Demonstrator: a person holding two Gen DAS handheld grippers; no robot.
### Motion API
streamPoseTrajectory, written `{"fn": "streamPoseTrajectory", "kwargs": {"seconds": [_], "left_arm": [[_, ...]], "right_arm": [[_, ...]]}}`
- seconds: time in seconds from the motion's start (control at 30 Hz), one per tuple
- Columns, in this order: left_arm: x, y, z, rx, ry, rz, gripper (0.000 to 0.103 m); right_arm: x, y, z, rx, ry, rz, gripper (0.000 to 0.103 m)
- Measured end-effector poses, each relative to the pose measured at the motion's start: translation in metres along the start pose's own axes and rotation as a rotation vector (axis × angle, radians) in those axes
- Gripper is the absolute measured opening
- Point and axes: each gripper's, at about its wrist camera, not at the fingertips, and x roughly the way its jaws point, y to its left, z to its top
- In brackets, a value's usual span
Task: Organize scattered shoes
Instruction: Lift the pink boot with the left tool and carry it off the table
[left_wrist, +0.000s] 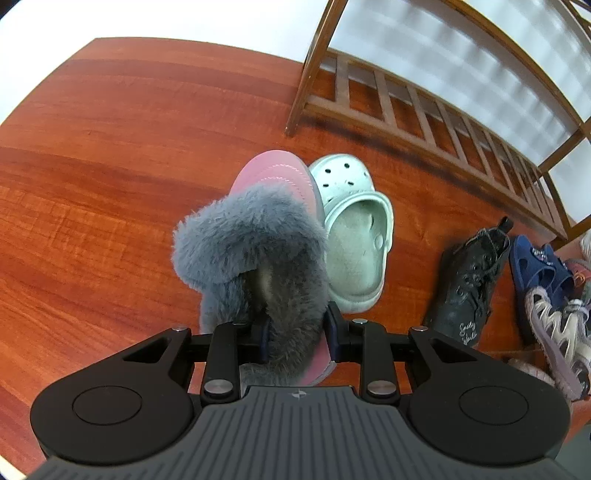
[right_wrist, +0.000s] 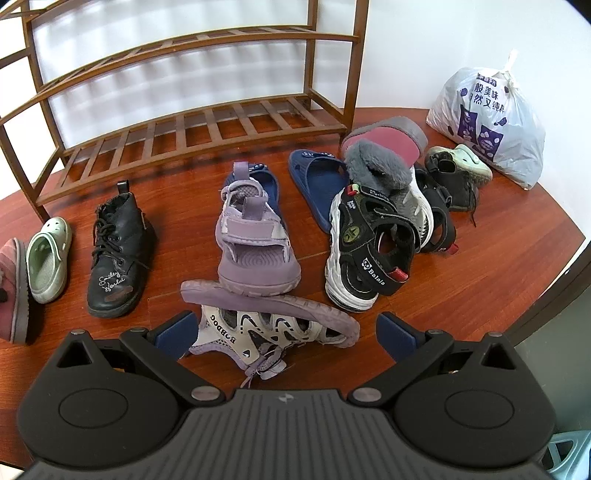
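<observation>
Your left gripper pinches the pink fur-lined boot, mint clog touching its right finger; right gripper gapes wide around the BOBDOG sandal.

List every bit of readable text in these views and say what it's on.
"Smiley World": toe of the black boot.
"BOBDOG": side of the white sandal.
"Balala": strap of the black sandal; its smaller strap print is too small.
White bag: Chinese characters, only partly legible.
</observation>
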Motion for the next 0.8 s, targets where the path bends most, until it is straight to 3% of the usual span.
{"fn": "streamPoseTrajectory", "kwargs": {"seconds": [0.27, 0.5, 0.57, 0.73, 0.8], "left_arm": [[-0.012, 0.004, -0.016, 0.025, 0.067, 0.006, 0.03], [-0.026, 0.002, -0.03, 0.075, 0.062, 0.026, 0.032], [-0.03, -0.001, -0.031, 0.089, 0.053, 0.025, 0.037], [-0.046, -0.012, -0.03, 0.115, 0.011, 0.037, 0.079], [-0.053, -0.016, -0.028, 0.135, -0.011, 0.072, 0.085]], "right_arm": [[0.007, 0.006, 0.002, -0.018, 0.016, 0.024, 0.103], [0.013, 0.014, 0.004, -0.04, 0.029, 0.047, 0.103], [0.014, 0.018, 0.004, -0.05, 0.03, 0.054, 0.103], [0.017, 0.024, 0.006, -0.065, 0.033, 0.066, 0.103], [0.017, 0.024, 0.006, -0.065, 0.034, 0.067, 0.103]]}}
